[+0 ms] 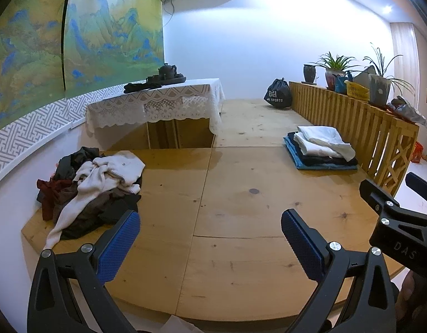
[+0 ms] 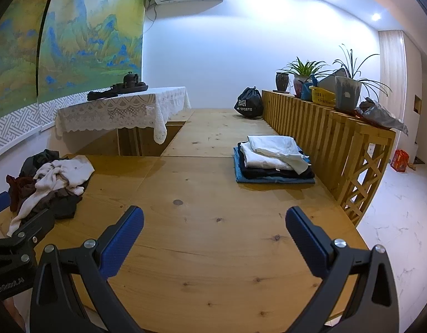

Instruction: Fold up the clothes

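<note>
Two groups of clothes lie on the wide pale wooden table: a neat stack of folded garments, white on dark on blue, near the slatted wooden railing, and a loose heap of cream, dark red and black clothes well apart at the left. Judging by this, part is folded and the heap is left. Left hand-held gripper and right hand-held gripper both hang spread wide, holding nothing. How many pieces the heap hides is unclear.
</note>
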A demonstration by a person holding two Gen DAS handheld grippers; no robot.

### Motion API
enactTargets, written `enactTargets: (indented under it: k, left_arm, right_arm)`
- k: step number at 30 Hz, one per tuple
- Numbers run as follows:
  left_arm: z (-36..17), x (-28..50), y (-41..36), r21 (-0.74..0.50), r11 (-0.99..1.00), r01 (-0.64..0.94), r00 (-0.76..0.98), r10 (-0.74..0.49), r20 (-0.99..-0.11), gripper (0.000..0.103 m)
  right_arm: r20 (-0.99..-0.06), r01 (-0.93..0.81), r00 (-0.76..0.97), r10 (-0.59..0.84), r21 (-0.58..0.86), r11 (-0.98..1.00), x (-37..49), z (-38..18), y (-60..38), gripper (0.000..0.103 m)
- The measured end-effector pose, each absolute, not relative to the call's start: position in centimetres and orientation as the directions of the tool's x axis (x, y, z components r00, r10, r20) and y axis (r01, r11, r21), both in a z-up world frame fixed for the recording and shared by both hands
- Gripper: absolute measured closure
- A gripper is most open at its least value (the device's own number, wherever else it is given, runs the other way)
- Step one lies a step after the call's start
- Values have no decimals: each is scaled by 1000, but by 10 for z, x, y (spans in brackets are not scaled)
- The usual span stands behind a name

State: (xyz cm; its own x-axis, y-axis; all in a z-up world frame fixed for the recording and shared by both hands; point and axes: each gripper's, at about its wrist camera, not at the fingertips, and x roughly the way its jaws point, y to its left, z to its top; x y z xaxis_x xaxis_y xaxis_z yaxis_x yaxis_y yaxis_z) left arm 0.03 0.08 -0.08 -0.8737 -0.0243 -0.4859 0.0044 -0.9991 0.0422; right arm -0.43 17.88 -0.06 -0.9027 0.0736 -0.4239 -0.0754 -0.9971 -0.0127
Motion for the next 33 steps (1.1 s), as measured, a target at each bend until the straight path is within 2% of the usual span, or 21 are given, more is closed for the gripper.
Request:
enactTargets:
  k: [18, 33]
  left_arm:
    - [-4, -1, -5, 46, -998, 38, -878, -55, -476, 1]
    - [-5, 3, -27, 44, -992, 122, -867, -128, -481, 1]
  right_arm:
    - [-442, -73, -894, 72, -14, -997, -7, -7, 181, 0]
    - [-458, 18, -889, 3, -42, -999, -18, -15, 149, 0]
